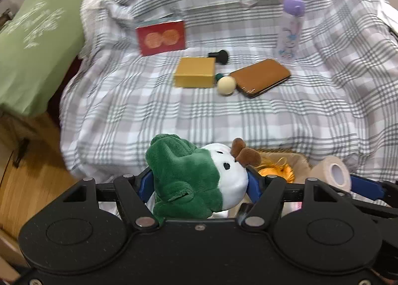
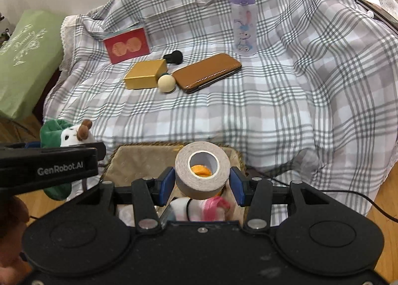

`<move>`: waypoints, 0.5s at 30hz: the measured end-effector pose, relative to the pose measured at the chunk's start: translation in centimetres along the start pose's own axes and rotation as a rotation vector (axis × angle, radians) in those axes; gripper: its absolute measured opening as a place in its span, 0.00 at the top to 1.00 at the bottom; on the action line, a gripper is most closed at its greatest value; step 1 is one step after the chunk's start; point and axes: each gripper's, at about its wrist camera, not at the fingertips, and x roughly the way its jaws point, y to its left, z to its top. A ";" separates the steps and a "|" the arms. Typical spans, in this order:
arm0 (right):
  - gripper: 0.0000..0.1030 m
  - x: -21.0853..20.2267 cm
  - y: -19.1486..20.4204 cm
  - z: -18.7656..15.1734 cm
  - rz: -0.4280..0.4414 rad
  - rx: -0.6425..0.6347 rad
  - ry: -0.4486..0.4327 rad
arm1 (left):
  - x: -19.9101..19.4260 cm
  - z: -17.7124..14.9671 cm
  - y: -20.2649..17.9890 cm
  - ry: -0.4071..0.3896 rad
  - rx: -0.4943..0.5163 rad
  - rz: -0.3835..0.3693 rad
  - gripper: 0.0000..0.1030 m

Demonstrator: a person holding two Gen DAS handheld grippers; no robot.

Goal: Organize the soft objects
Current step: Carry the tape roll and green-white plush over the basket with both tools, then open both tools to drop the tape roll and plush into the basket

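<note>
Your left gripper (image 1: 199, 185) clamps the plush toy (image 1: 196, 175); right gripper (image 2: 202, 185) pinches the bandage roll (image 2: 202, 169) over the basket (image 2: 139, 158). Centre each before releasing; the basket's free room is probably tight.

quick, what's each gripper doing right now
left gripper: shut on the plush toy
right gripper: shut on the bandage roll

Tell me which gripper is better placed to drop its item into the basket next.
Right, probably. The right gripper holds the bandage roll directly over the basket; the left gripper, clamping the plush toy, sits off beside the basket's edge.
</note>
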 end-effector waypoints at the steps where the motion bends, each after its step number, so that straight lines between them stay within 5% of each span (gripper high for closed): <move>1: 0.55 -0.3 0.0 -0.3 0.002 0.002 0.000 | -0.1 -0.3 0.0 0.002 -0.006 0.014 0.36; 15: 0.55 -1.2 0.6 -2.1 -0.025 -0.027 0.044 | 1.2 -2.2 0.9 0.072 -0.069 0.033 0.35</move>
